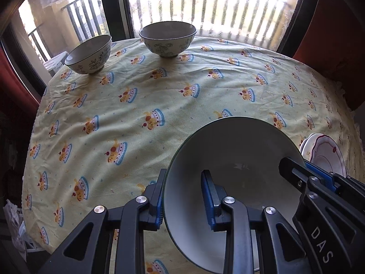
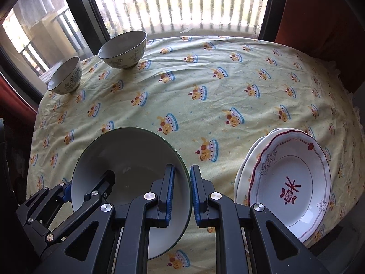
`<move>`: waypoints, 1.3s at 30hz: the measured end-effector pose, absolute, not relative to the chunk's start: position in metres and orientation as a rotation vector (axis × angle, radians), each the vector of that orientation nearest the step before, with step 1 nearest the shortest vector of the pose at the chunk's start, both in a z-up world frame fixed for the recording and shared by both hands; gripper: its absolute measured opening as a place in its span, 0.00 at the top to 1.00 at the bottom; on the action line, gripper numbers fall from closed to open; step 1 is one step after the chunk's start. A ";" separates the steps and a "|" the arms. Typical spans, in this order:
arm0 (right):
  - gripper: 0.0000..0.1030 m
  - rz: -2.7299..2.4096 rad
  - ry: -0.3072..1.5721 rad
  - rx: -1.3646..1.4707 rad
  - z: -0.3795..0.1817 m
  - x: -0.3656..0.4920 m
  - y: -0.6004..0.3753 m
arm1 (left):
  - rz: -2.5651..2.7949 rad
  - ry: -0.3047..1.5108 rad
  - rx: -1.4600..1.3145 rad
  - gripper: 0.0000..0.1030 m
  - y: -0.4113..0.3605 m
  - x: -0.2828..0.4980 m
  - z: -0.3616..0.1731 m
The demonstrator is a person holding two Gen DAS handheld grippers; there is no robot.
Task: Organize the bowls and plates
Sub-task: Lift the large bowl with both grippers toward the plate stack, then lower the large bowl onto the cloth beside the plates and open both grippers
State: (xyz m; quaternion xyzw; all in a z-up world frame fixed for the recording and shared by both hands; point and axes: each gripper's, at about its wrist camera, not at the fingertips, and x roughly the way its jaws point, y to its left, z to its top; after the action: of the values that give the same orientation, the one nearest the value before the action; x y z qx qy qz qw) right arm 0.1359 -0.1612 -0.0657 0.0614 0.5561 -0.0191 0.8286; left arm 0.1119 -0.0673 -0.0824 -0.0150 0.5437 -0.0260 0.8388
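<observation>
A plain white bowl with a dark rim is near the table's front. My left gripper straddles its left rim with a wide gap between the fingers, so it is open. My right gripper is shut on the bowl's right rim, one finger inside and one outside. My right gripper also shows in the left wrist view. My left gripper also shows in the right wrist view. Two patterned bowls stand at the far left edge. A stack of decorated plates lies at the front right.
The round table has a yellow cloth with a cartoon print. A window with balcony railings is behind the table. Red curtains hang at the right.
</observation>
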 end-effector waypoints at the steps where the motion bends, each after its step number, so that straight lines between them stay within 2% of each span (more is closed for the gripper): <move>1: 0.83 -0.038 1.182 0.129 -0.067 0.133 -0.164 | -0.053 1.152 -0.032 0.73 -0.070 0.109 -0.084; 12: 0.83 0.014 1.206 0.078 -0.090 0.112 -0.174 | 0.013 1.180 -0.020 0.74 -0.084 0.091 -0.108; 21: 0.83 0.035 1.190 0.044 -0.096 0.112 -0.175 | 0.028 1.168 -0.005 0.73 -0.087 0.089 -0.107; 23: 0.82 0.037 1.188 0.056 -0.096 0.110 -0.176 | 0.016 1.183 -0.010 0.65 -0.089 0.088 -0.107; 27: 0.79 0.058 1.183 0.090 -0.097 0.107 -0.179 | -0.008 1.193 -0.006 0.58 -0.093 0.086 -0.108; 29: 0.76 0.074 1.186 0.095 -0.097 0.107 -0.180 | -0.016 1.195 -0.012 0.44 -0.093 0.085 -0.107; 30: 0.75 0.079 1.189 0.091 -0.097 0.107 -0.179 | -0.019 1.192 -0.014 0.41 -0.092 0.083 -0.106; 31: 0.68 0.082 1.189 0.086 -0.096 0.107 -0.178 | -0.021 1.186 -0.022 0.35 -0.091 0.082 -0.104; 34: 0.33 0.067 1.163 0.091 -0.092 0.104 -0.178 | -0.020 1.165 -0.028 0.19 -0.088 0.079 -0.096; 35: 0.28 0.068 1.150 0.093 -0.090 0.103 -0.178 | -0.021 1.159 -0.030 0.16 -0.087 0.078 -0.095; 39: 0.25 0.099 1.148 0.103 -0.087 0.105 -0.172 | -0.020 1.167 -0.050 0.15 -0.079 0.078 -0.092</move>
State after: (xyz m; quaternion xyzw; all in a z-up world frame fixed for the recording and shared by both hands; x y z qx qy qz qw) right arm 0.1050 -0.1717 -0.0869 0.0486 0.5426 0.0468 0.8373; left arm 0.0780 -0.0795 -0.0916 -0.0235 0.5508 -0.0093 0.8343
